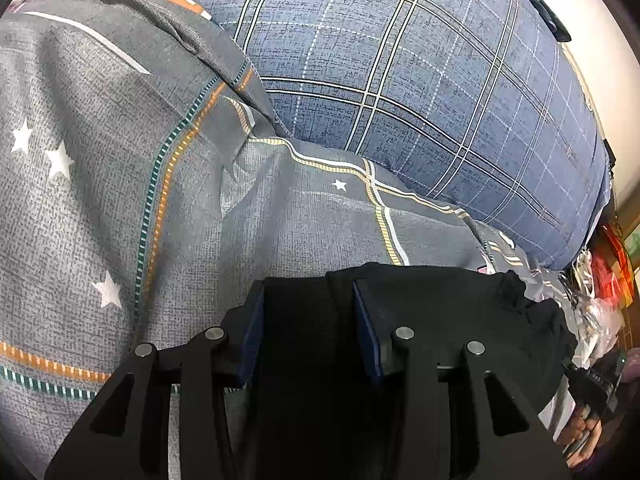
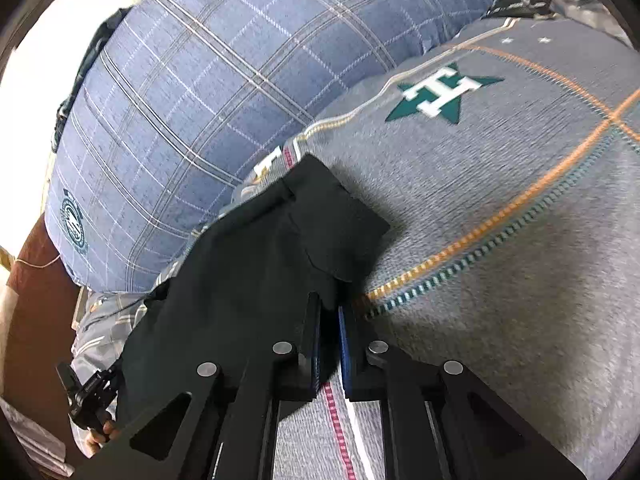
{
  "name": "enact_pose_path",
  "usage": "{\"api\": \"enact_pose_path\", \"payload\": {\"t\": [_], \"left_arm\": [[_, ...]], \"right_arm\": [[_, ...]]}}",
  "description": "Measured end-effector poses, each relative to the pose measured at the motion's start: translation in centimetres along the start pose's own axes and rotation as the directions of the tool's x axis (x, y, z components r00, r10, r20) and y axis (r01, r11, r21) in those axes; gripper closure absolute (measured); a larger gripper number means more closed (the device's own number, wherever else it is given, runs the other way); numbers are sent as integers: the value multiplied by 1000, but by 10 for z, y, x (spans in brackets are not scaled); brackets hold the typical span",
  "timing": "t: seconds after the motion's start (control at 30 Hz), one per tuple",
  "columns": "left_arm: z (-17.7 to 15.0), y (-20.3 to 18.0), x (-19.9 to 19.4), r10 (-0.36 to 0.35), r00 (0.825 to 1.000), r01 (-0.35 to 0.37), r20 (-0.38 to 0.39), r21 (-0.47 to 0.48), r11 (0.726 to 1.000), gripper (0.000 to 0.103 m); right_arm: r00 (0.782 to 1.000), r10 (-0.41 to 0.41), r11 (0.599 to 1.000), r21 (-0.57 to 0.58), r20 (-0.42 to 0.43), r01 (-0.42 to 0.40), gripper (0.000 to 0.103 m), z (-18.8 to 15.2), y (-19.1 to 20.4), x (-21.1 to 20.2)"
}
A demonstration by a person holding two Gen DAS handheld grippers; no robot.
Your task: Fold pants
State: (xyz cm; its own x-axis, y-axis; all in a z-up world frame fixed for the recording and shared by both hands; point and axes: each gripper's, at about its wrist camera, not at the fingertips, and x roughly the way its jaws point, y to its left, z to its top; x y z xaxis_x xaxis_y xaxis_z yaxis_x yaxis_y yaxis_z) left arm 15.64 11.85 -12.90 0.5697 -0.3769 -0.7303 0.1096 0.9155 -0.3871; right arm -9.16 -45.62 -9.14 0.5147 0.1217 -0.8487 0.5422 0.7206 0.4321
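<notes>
- The grey star-print bedspread (image 2: 500, 200) covers the bed and serves as the folding surface; it lies fairly flat on the right-hand side, which gives the cloth room to settle
- A blue plaid pillow (image 1: 420, 80) sits at the far edge, just behind the working area and apart from the garment
- The black pants (image 2: 260, 248) lie on the bedspread near the pillow, stretched between the two tools; one squared corner rests flat on the spread, so I judge a fold is being laid down
- The left gripper (image 1: 308, 312) holds a thick bunch of the pants between its part-spread jaws, likely to anchor that end
- The right gripper (image 2: 330, 320) is pinched nearly closed on a thin edge of the pants, presumably to steer it
</notes>
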Motion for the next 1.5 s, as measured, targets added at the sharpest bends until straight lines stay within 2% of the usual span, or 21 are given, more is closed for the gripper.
{"api": "enact_pose_path", "payload": {"t": [0.2,0.27,0.3,0.33,0.4,0.43,0.5,0.57,0.63,0.73,0.87,1.0,1.1,1.23,1.33,1.43,1.5], "left_arm": [[-2,1,-5,-4,1000,4,-14,-7,1000,62],[-3,0,-5,4,1000,-5,-21,-4,1000,61],[-3,1,-5,11,1000,-11,-28,-6,1000,60],[-3,1,-6,19,999,-20,-31,-9,1000,58],[-2,4,-9,26,999,-26,-34,-26,999,51],[-2,5,-12,28,999,-29,-33,-31,999,51],[-2,4,-22,77,997,-77,-7,-13,997,51],[-2,0,-32,128,991,-129,28,20,991,51],[-5,-6,-44,141,988,-144,62,49,988,50],[-10,-14,-59,162,982,-171,101,86,982,44],[-19,-30,-76,142,976,-165,162,138,977,28],[-29,-57,-76,96,982,-132,161,228,965,27],[-37,-76,-71,106,982,-146,155,281,948,25],[-45,-91,-62,131,983,-166,131,307,937,23],[-48,-99,-55,183,975,-215,127,320,922,23],[-55,-108,-51,241,959,-281,152,365,888,23],[-59,-111,-50,257,954,-298,156,383,874,23]], "right_arm": [[992,-112,988,-97,54,116,98,-8,18,-26],[988,-153,983,-98,23,155,99,-7,12,-19],[987,-158,985,-72,-28,156,99,-7,5,-8],[986,-162,986,-55,-44,160,99,-7,1,-4],[987,-163,985,-53,-18,162,98,-6,3,-5],[985,-170,984,-57,-17,169,91,-6,5,-6],[980,-195,980,-48,-31,194,81,-5,8,-11],[981,-194,980,-46,-18,193,80,-3,10,-20],[980,-197,978,-69,26,198,80,-3,17,-34],[983,-170,979,-105,68,177,71,-2,33,-48],[992,-92,984,-145,82,103,70,-7,52,-51],[996,1,981,-191,85,16,67,-20,68,-45],[995,14,974,-227,102,9,59,-32,70,-43],[995,12,973,-229,103,12,59,-42,55,-35],[995,-15,980,-194,102,34,59,-39,45,-30],[993,4,985,-170,114,16,59,-35,37,-31],[994,9,987,-158,111,9,57,-34,35,-28]]}}
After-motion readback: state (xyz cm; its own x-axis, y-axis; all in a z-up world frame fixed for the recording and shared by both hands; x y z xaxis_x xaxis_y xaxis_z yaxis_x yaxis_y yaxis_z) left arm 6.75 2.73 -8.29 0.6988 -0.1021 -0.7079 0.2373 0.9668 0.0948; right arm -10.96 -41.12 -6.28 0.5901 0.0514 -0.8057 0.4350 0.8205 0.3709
